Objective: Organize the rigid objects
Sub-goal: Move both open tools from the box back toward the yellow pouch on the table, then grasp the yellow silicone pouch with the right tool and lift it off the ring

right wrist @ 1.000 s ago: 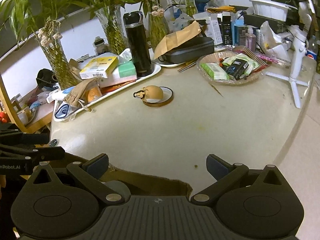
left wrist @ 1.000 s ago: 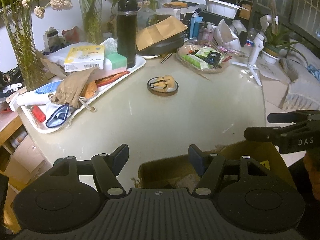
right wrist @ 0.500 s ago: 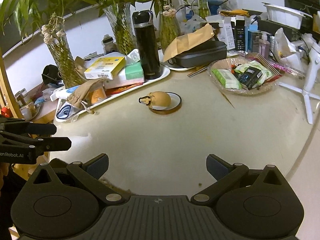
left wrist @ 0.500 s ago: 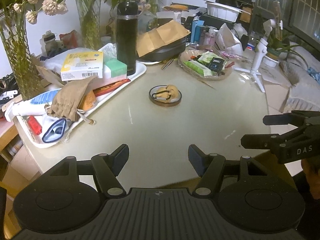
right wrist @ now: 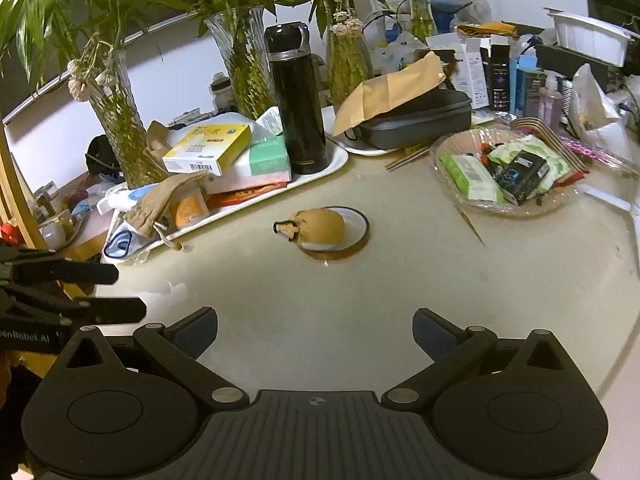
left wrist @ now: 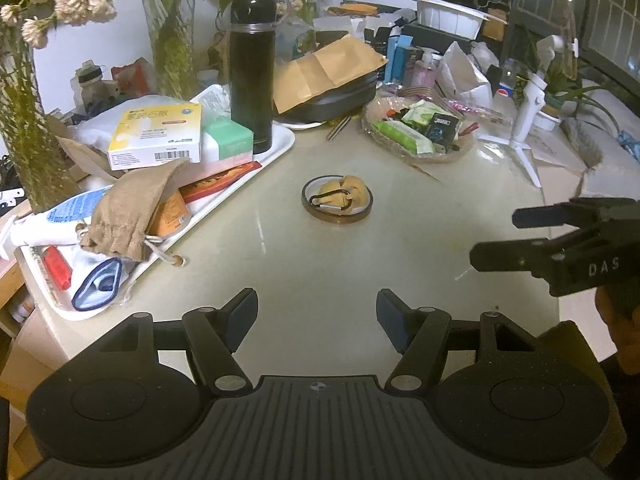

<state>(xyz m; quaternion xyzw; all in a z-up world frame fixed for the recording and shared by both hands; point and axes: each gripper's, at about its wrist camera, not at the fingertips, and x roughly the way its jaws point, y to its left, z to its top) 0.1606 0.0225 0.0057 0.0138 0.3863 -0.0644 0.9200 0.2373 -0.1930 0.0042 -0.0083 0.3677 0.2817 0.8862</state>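
We're on approach, both grippers' jaws spread and empty — left gripper [left wrist: 316, 312], right gripper [right wrist: 315, 330] — with the tan pouch [left wrist: 344, 196] on its round dish [left wrist: 337, 216] at 12 o'clock mid-counter [left wrist: 320, 264]; next: reach in, straddle, pinch.

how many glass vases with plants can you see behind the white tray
4 in the right wrist view: far-left vase, one left of the black flask, one right of it, one farther back. Clutter may hide others.
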